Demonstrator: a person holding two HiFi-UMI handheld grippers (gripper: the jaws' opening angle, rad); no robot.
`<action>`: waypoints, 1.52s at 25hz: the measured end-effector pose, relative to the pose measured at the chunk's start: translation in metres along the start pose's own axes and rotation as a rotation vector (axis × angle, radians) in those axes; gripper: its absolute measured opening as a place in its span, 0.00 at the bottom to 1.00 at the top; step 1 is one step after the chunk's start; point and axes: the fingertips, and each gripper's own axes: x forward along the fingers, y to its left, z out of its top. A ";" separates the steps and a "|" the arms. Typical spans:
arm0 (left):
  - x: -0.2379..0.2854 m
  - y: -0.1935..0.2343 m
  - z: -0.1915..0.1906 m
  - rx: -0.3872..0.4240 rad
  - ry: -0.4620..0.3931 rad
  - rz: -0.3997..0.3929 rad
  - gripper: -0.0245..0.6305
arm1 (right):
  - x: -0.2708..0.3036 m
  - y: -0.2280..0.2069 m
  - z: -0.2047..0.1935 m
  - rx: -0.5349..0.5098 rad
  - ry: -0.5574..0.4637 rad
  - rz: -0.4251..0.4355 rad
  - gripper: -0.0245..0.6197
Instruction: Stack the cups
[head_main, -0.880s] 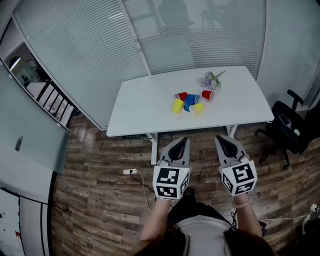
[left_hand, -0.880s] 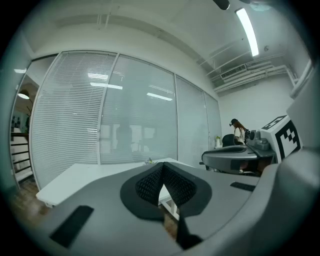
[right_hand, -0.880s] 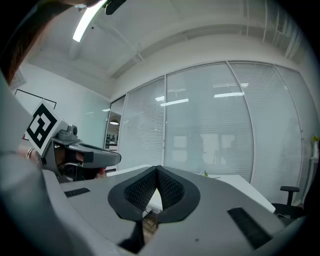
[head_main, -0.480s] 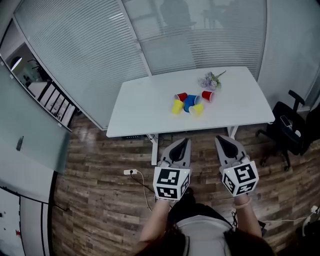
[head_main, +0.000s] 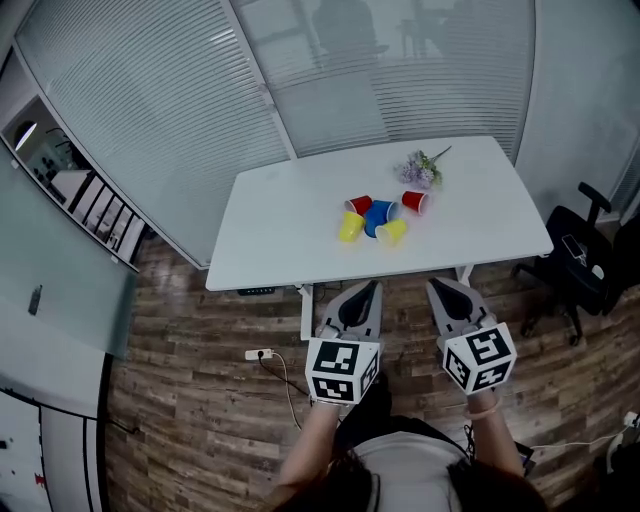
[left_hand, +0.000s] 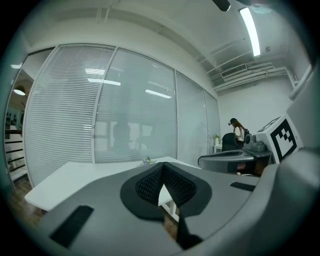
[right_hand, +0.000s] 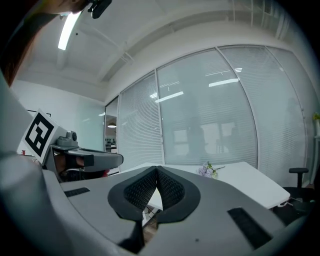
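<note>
The left gripper (head_main: 368, 288) and right gripper (head_main: 436, 285) hover off the near edge of the white counter (head_main: 280, 225), jaws closed and empty. Roughly five coloured cups (head_main: 378, 215) cluster mid-counter, some apparently tipped.

Smooth matt table (head_main: 290, 225), wood-plank floor (head_main: 190, 400), plastic cups (head_main: 378, 214)

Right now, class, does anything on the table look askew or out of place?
The cups lie jumbled in a cluster on the table, some seemingly tipped on their sides. A sprig of flowers lies loose behind them, with no vase in sight.
</note>
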 end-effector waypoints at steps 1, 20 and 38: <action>0.005 0.004 -0.001 -0.002 0.001 -0.001 0.06 | 0.005 -0.003 -0.002 0.014 0.004 0.001 0.08; 0.095 0.094 -0.019 -0.029 0.051 -0.058 0.06 | 0.124 -0.046 -0.013 0.116 0.082 -0.056 0.15; 0.156 0.160 -0.035 -0.031 0.097 -0.156 0.06 | 0.194 -0.090 -0.046 0.377 0.165 -0.163 0.24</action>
